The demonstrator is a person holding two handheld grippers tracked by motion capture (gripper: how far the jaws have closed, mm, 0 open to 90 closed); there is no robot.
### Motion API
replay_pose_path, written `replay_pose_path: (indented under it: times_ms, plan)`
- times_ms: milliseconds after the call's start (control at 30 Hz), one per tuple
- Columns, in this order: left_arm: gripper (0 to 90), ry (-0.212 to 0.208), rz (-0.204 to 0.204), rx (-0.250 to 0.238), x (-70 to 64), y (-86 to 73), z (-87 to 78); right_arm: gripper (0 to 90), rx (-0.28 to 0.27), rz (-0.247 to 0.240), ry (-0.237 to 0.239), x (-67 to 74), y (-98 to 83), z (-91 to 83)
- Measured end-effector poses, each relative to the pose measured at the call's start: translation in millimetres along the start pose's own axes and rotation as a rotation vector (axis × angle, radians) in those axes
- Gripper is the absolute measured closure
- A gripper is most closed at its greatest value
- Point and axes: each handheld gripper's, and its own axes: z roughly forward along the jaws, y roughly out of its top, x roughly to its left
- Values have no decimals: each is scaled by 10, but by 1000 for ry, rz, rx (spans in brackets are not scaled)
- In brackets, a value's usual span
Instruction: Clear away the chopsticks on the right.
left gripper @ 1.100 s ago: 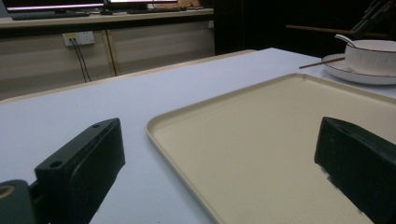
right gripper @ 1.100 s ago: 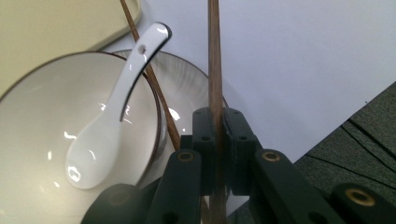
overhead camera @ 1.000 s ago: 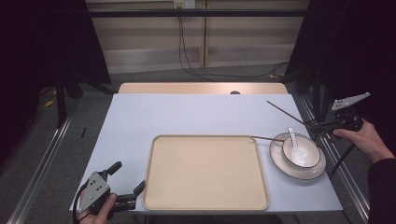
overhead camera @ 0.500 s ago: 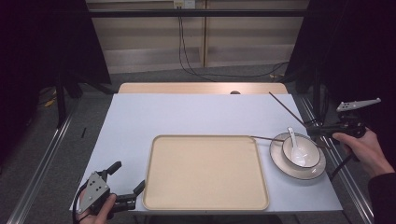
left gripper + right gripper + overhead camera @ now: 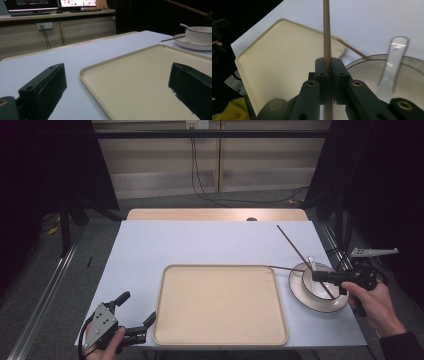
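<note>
Two chopsticks, one tray, and the job looks barely begun: the right gripper has its jaws clamped tight on one chopstick, lifted at a slant over the bowl and plate at the table's right edge, while the second chopstick lies w/ one end on the plate rim and the other just beside the tray's far right corner. Judging by the layout, what's left is to carry the held stick over to the tray, which sits bare, then likely fetch its mate. The left gripper rests at the near left corner of the table, jaws spread wide w/ nothing between them, right beside the tray's near left corner. The right gripper view gives what the high view can't: the stick pinched square between the pads, plus a clear spoon lying in the bowl. The left gripper view adds the room beyond, incl. monitors on a far desk.
</note>
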Motion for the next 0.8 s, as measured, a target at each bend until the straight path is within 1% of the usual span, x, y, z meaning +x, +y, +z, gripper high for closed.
replay_pose_path:
  times_ms: [33, 67, 100, 133, 200, 233, 300, 333, 367, 400, 433, 500, 533, 567, 633, 667, 700, 733, 800]
  plan:
    - [13, 0, 7, 2, 7, 3, 8, 850, -7, 11, 13, 36, -23, 24]
    - [12, 3, -1, -1, 5, 5, 27, 850, -17, 16, 18, 73, -44, 45]
    - [12, 6, 6, 8, 10, 9, 40, 850, -19, 28, 25, 116, -63, 64]
    - [11, -2, 0, 5, 13, 7, 57, 850, -20, 34, 28, 156, -80, 87]
    - [9, 1, -10, 16, 17, 2, 92, 850, -32, 63, 63, 233, -110, 132]
    - [9, 1, -8, 17, 21, 0, 112, 850, -38, 77, 68, 274, -124, 155]
    - [10, -10, -18, 16, 24, -9, 149, 850, -45, 109, 80, 352, -163, 201]
    - [10, -6, -13, 19, 24, -12, 159, 850, -49, 117, 87, 384, -184, 223]
    - [10, -8, -15, 18, 22, -17, 165, 850, -53, 124, 84, 421, -206, 245]
    - [10, -13, -21, 12, 21, -21, 167, 850, -53, 136, 90, 456, -227, 271]
    - [11, -11, -18, 15, 27, -23, 160, 850, -56, 149, 90, 484, -250, 296]
    - [13, -9, -23, 8, 26, -23, 144, 850, -50, 157, 90, 539, -288, 354]
    - [14, -11, -24, -2, 22, -20, 139, 850, -57, 163, 79, 560, -313, 378]
    - [14, -5, -8, -1, 17, -13, 127, 850, -50, 169, 81, 575, -333, 403]
    - [14, -16, -10, -8, -1, -9, 124, 850, -57, 170, 63, 592, -379, 450]
    - [15, -28, -14, -12, -9, -10, 126, 850, -48, 184, 56, 598, -403, 469]
    - [15, -24, -11, -9, -15, -8, 123, 849, -50, 192, 42, 598, -437, 493]
    - [15, -12, 0, -5, -18, -2, 116, 849, -44, 197, 43, 597, -455, 513]
    - [15, -12, 12, -5, -13, 2, 115, 849, -23, 225, 51, 597, -506, 559]
